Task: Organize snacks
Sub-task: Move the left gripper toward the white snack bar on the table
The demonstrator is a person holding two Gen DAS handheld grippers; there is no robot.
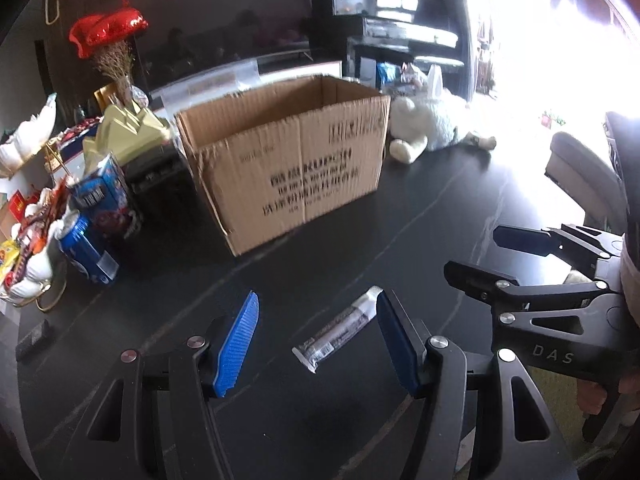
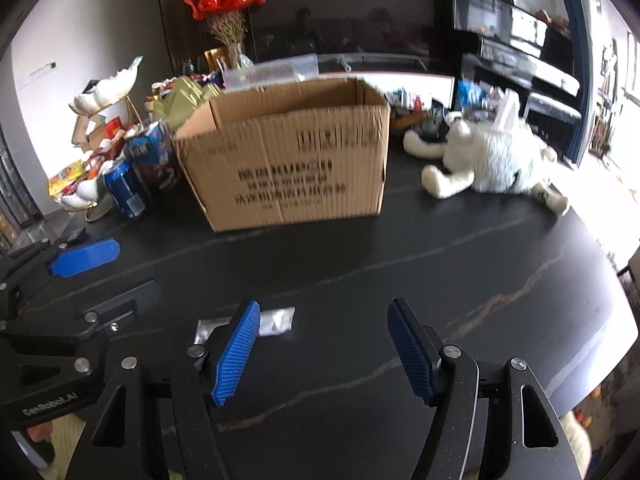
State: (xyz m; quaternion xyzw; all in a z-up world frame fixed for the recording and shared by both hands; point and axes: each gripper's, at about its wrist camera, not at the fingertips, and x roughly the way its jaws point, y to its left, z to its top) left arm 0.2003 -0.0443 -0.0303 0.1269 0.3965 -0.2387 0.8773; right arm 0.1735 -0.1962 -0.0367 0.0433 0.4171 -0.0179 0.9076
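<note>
A silver snack bar (image 1: 340, 330) lies on the dark table (image 1: 420, 208), between my left gripper's fingers and close to the right one. My left gripper (image 1: 316, 316) is open around it, not touching. In the right wrist view the bar (image 2: 272, 320) lies partly behind the left finger. My right gripper (image 2: 320, 320) is open and empty, to the right of the bar. It also shows in the left wrist view (image 1: 480, 256). The left gripper shows in the right wrist view (image 2: 108, 272). An open cardboard box (image 1: 288, 160) stands behind; it also shows in the right wrist view (image 2: 288, 152).
Snack packs and a blue can (image 1: 88, 248) crowd the table's left, by a blue carton (image 1: 104, 192) and white shell dishes (image 1: 28, 136). A white plush toy (image 2: 492, 160) lies right of the box. The table edge curves at the right (image 2: 624, 320).
</note>
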